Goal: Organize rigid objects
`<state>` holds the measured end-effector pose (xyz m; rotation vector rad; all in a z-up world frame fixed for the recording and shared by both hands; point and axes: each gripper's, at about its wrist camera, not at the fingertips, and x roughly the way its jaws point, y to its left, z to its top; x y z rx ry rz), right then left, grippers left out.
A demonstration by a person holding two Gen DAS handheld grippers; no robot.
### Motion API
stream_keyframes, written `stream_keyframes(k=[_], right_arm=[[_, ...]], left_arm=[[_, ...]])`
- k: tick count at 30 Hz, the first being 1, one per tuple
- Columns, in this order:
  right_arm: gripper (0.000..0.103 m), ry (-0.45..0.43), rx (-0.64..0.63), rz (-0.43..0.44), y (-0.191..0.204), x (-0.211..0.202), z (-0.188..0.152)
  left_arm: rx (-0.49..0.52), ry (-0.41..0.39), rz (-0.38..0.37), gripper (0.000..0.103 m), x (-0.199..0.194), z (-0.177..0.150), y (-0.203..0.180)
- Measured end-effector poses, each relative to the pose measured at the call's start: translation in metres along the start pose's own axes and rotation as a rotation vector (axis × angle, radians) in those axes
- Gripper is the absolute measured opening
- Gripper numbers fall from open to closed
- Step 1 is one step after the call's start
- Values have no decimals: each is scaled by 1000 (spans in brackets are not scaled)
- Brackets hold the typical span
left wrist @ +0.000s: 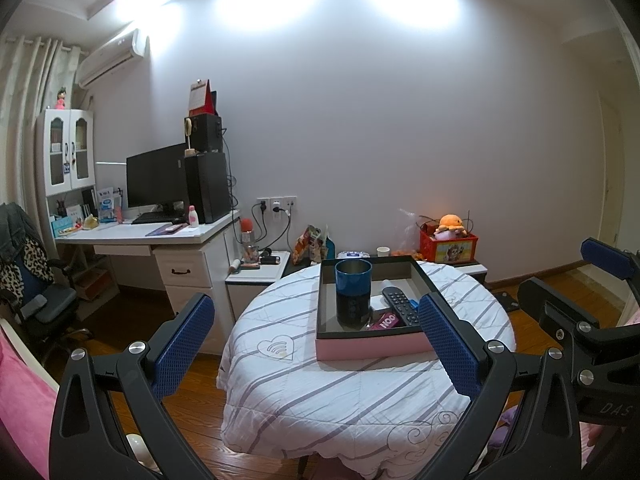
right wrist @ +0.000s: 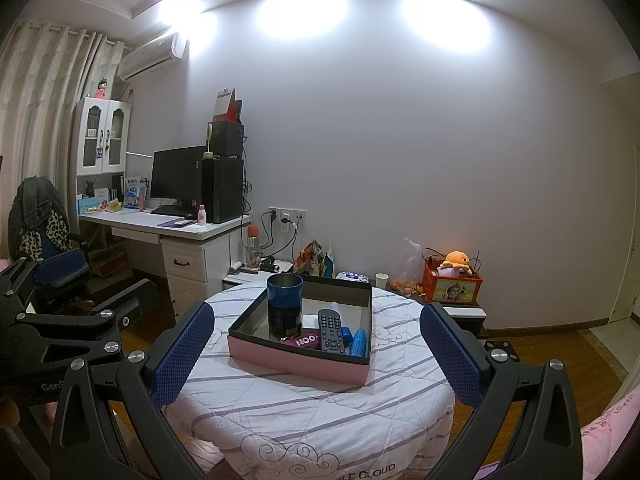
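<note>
A pink box with a dark inside (left wrist: 368, 347) (right wrist: 296, 362) sits on a round table under a white striped cloth (left wrist: 320, 392) (right wrist: 304, 408). In it stand a blue and black cup (left wrist: 353, 297) (right wrist: 285, 305), a black remote (left wrist: 401, 305) (right wrist: 331, 330), a pink packet (left wrist: 387, 321) (right wrist: 305, 340) and a blue tube (right wrist: 358, 341). My left gripper (left wrist: 316, 340) is open and empty, held back from the box. My right gripper (right wrist: 316, 352) is open and empty too, also in front of the box. Each gripper shows at the edge of the other's view.
A white desk (left wrist: 160, 236) with a monitor and a computer tower stands at the left, with an office chair (left wrist: 36, 292) beside it. A low white cabinet (left wrist: 256, 276) and a red toy box (left wrist: 448, 246) stand by the wall behind the table. The floor is wood.
</note>
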<state>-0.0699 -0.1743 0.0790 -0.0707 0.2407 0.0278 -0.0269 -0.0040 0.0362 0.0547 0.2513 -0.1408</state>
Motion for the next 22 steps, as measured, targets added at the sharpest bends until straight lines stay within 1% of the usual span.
stream_keyframes(k=[22], right_arm=[[103, 9, 1, 1, -3, 3, -7]], left_arm=[[-1, 7, -2, 103, -4, -1, 4]])
